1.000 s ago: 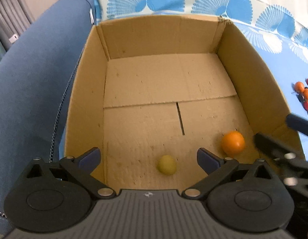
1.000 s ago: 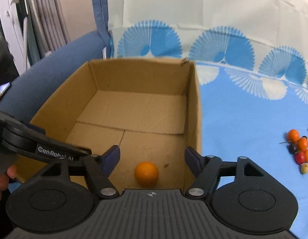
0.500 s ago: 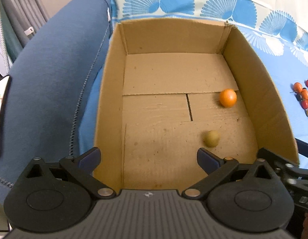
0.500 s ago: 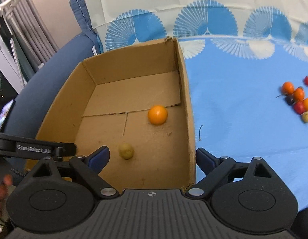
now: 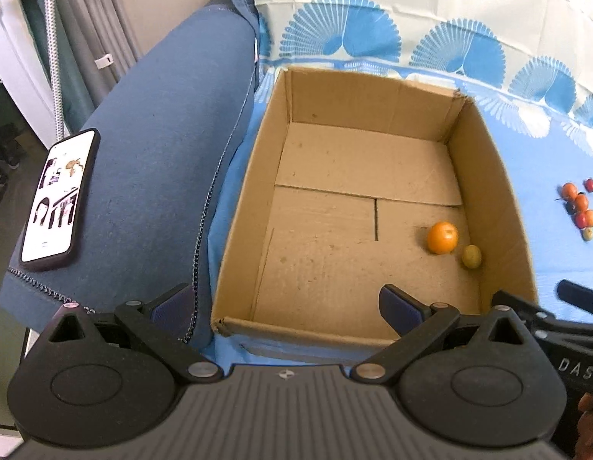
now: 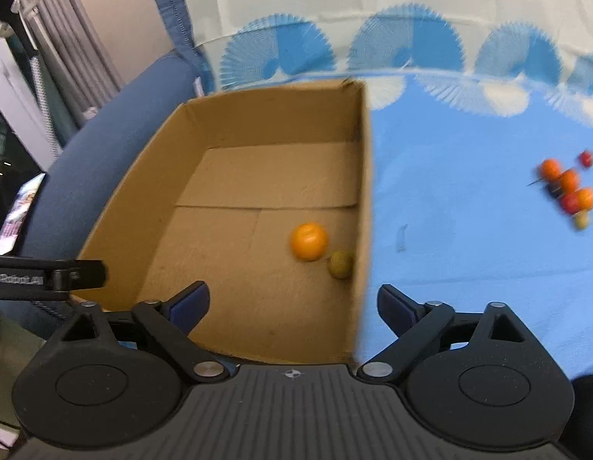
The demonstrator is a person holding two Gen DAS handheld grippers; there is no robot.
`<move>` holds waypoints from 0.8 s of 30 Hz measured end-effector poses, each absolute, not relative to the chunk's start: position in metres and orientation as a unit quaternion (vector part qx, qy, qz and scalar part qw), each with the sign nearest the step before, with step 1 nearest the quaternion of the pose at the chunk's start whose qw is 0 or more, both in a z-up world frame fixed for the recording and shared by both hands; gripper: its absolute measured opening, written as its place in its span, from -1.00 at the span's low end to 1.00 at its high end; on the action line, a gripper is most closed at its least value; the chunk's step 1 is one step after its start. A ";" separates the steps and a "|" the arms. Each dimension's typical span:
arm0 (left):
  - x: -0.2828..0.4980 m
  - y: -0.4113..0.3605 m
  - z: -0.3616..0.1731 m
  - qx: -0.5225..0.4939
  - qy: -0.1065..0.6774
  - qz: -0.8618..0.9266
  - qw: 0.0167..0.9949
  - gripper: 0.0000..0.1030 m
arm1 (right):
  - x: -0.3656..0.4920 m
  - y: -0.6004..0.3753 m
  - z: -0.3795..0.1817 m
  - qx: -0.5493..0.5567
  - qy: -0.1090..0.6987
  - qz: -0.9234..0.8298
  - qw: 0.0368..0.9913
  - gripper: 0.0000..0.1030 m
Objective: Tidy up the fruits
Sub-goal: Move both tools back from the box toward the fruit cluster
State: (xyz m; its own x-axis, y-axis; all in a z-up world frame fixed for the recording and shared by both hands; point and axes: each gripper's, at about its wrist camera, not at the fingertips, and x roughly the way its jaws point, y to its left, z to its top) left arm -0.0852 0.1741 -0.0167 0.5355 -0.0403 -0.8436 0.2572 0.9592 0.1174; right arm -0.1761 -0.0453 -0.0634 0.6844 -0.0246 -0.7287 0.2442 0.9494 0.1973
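The cardboard box (image 5: 488, 176) is matt brown corrugated paper, scuffed and speckled on its floor. Inside it, the orange (image 5: 443, 237) has a glossy, finely dimpled skin. Left of the box, the sofa arm (image 5: 154, 145) is coarse blue woven cloth; under the box lies smooth printed cloth (image 6: 469, 253).

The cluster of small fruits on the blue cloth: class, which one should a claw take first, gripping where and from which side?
Probably the lone red fruit at the far edge of the cluster. It sits slightly apart, so fingers can close across its round middle from above. The right claw, open and empty, looks nearer to it. The others lie packed together, leaving little finger room.
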 end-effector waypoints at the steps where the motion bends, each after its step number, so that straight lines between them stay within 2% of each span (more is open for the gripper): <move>1: -0.090 0.173 -0.014 0.112 0.472 -0.089 0.870 0.99 | -0.180 -0.046 -0.057 0.136 0.389 -0.086 0.907 0.95; 11: -0.142 0.126 0.007 0.118 0.460 -0.144 0.868 0.99 | -0.252 -0.076 -0.027 0.178 0.374 -0.108 0.904 0.99; 24: -0.175 0.063 0.014 0.158 0.458 -0.182 0.856 0.99 | -0.286 -0.116 -0.010 0.203 0.398 -0.128 0.885 0.99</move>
